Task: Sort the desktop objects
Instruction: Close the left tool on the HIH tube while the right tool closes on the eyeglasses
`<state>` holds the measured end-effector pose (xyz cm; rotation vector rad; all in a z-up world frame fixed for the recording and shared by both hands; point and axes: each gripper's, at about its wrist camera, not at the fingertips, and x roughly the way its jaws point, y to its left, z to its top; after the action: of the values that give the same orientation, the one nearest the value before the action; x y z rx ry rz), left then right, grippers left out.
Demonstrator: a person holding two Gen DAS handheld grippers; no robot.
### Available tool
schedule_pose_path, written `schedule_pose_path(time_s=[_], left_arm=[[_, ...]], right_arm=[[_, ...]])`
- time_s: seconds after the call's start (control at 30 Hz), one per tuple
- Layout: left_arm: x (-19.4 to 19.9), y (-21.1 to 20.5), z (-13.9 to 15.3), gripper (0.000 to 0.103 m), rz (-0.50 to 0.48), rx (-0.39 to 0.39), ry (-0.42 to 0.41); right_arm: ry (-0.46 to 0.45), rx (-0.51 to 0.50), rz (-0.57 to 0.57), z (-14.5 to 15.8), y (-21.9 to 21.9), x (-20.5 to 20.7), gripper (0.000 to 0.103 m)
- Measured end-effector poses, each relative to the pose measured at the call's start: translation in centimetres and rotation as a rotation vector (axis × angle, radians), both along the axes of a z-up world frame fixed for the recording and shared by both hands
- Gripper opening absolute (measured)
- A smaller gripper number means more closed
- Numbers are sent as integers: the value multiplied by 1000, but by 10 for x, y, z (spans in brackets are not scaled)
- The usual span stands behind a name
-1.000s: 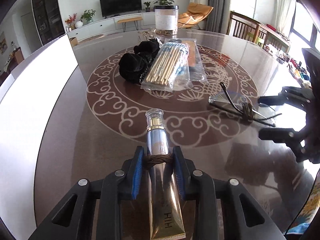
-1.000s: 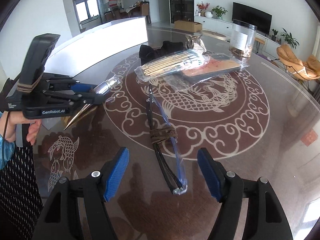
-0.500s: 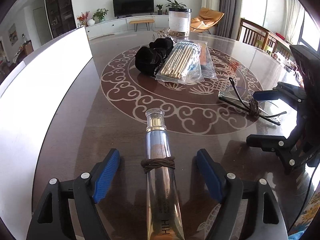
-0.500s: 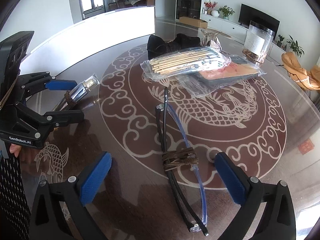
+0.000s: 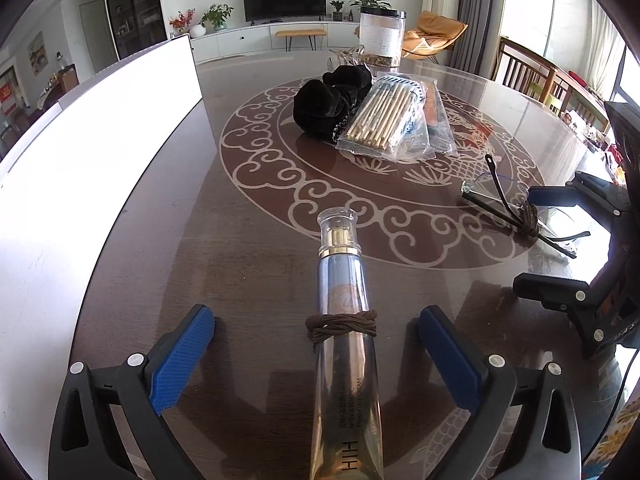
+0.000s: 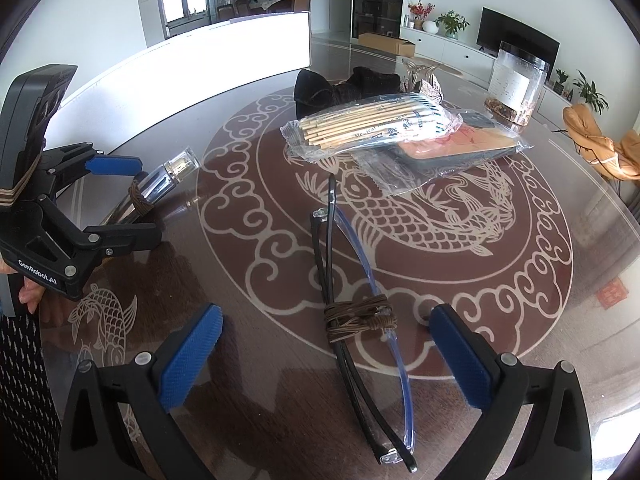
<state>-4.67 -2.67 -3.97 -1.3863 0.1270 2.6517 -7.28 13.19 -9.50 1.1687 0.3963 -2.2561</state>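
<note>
A silver-gold cosmetic tube (image 5: 344, 280) with a clear cap and a brown cord round its middle lies flat on the dark round table (image 5: 240, 264). My left gripper (image 5: 316, 318) straddles it, its jaws opening, the blue pads well clear of the tube on both sides. Folded glasses (image 6: 340, 260) with black and blue arms, also bound with brown cord, lie between the wide-apart fingers of my right gripper (image 6: 327, 314), untouched. In the right wrist view the left gripper (image 6: 146, 200) and tube (image 6: 160, 184) sit at the left.
Mid-table lie a bagged pack of wooden sticks (image 5: 384, 120), a black cloth bundle (image 5: 328, 104) and a flat bagged item (image 6: 460, 144). A clear jar (image 5: 380, 40) stands at the far edge. A white panel (image 5: 100, 140) borders the table's left side.
My left gripper let go of the tube and its jaws spread wide; the tube stays on the table. The right jaws also widened around the glasses.
</note>
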Motion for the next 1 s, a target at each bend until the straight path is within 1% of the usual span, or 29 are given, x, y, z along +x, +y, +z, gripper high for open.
schedule_pose_path(time_s=[0.4, 0.53, 0.57, 0.6, 0.63, 0.67, 0.7, 0.73, 0.77, 0.8, 0.87, 0.93, 0.97, 1.0], left_arm=[[4, 0, 0, 103, 8, -3, 2], [9, 2, 1, 103, -3, -4, 0], [10, 3, 1, 103, -12, -4, 0], [11, 5, 1, 103, -25, -2, 1], [12, 7, 3, 95, -43, 2, 10], [14, 9, 5, 77, -64, 4, 21], [16, 11, 7, 67, -86, 7, 31], [17, 13, 9, 48, -103, 8, 36], [19, 14, 10, 31, -114, 9, 39], [20, 14, 11, 29, -127, 27, 37], [23, 13, 12, 29, -137, 42, 36], [29, 12, 18, 29, -144, 57, 58], [33, 10, 23, 29, -147, 71, 79], [37, 7, 29, 29, -147, 94, 100]], right_arm=[[-3, 7, 6, 0, -1, 0, 103], [-102, 84, 54, 4, -8, -11, 103], [-127, 105, 63, 4, -9, -14, 102], [-145, 120, 75, 5, -11, -16, 97], [-158, 129, 90, 7, -12, -17, 93], [-165, 138, 105, 9, -13, -18, 84], [-171, 144, 116, 11, -14, -19, 71], [-179, 148, 113, 14, -14, -20, 64], [-188, 154, 98, 16, -12, -23, 45], [-199, 158, 76, 18, -10, -26, 30], [-227, 162, 35, 19, -3, -32, 30], [-204, 177, 3, 24, 4, -30, 30], [-196, 162, -9, 29, 8, -28, 30], [-188, 126, -21, 36, 13, -26, 30]])
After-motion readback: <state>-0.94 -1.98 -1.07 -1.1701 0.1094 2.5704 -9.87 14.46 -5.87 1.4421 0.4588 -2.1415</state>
